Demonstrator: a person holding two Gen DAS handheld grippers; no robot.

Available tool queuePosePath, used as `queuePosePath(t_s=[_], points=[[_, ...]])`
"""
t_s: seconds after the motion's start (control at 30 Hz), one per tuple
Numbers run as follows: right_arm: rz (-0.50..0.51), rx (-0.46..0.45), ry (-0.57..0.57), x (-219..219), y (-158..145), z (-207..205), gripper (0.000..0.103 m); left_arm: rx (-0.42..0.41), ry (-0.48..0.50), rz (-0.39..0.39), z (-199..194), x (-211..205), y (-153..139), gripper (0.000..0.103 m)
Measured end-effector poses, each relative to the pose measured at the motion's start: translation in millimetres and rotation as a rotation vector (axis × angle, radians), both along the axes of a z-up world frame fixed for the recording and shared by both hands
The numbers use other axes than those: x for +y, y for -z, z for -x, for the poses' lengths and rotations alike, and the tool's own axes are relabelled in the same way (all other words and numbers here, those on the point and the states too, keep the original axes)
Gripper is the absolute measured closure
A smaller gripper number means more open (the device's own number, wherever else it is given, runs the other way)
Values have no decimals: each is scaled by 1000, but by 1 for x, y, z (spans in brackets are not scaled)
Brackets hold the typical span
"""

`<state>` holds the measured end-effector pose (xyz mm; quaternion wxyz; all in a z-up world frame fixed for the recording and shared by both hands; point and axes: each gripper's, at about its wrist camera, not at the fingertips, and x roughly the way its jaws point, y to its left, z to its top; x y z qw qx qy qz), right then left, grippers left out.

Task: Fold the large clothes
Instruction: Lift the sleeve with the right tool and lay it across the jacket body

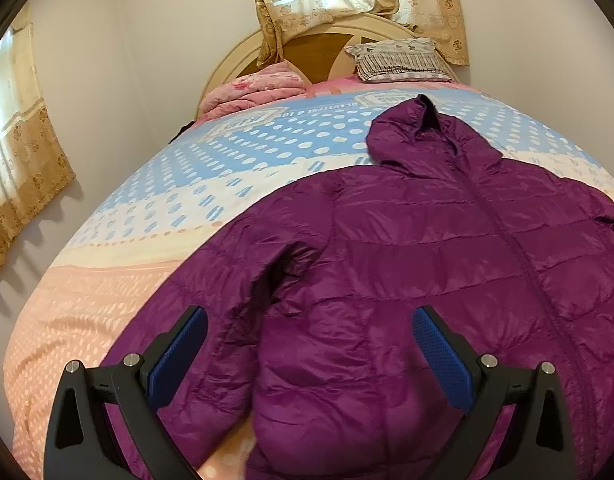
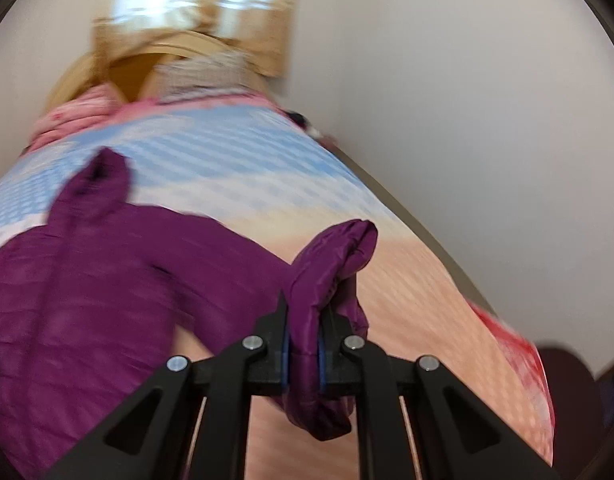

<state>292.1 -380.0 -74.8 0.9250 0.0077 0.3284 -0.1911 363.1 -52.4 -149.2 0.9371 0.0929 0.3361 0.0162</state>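
Two grippers: right gripper [image 2: 303, 346] jaws clamp jacket [image 2: 87, 272] sleeve [image 2: 331, 256]; left gripper [image 1: 309, 334] jaws open.

The jacket [image 1: 407, 240] lies on the bed [image 1: 147, 216], hood toward the pillow [image 1: 399, 60] at the headboard [image 1: 307, 52].

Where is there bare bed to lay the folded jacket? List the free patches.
Free: the blue dotted stretch between the purple jacket and the pink quilt; the peach strip left of the jacket's sleeve. Crowded: the headboard end, with quilt and pillow.
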Motion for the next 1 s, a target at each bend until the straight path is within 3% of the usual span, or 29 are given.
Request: queuePosePath(t_s=[0.23, 0.43, 0.53, 0.6, 0.63, 0.67, 0.83, 1.0], points=[[86, -20, -267, 129, -4, -73, 91, -3, -22, -6, -5, 27, 4, 1], [91, 18, -423, 214, 34, -108, 91, 11, -48, -16, -8, 48, 12, 1], [67, 87, -489, 242, 64, -117, 90, 23, -60, -29, -8, 55, 16, 1], [61, 92, -505, 250, 79, -112, 78, 32, -71, -36, -8, 59, 17, 1], [54, 101, -520, 253, 83, -108, 48, 38, -77, -35, -7, 62, 16, 1], [31, 97, -546, 252, 84, -100, 34, 43, -80, -32, -7, 63, 15, 1], [36, 37, -539, 212, 63, -50, 31, 61, -63, 64, -7, 55, -5, 1], [59, -2, -366, 139, 60, -25, 22, 100, 79, 139, -13, -9, -19, 1]])
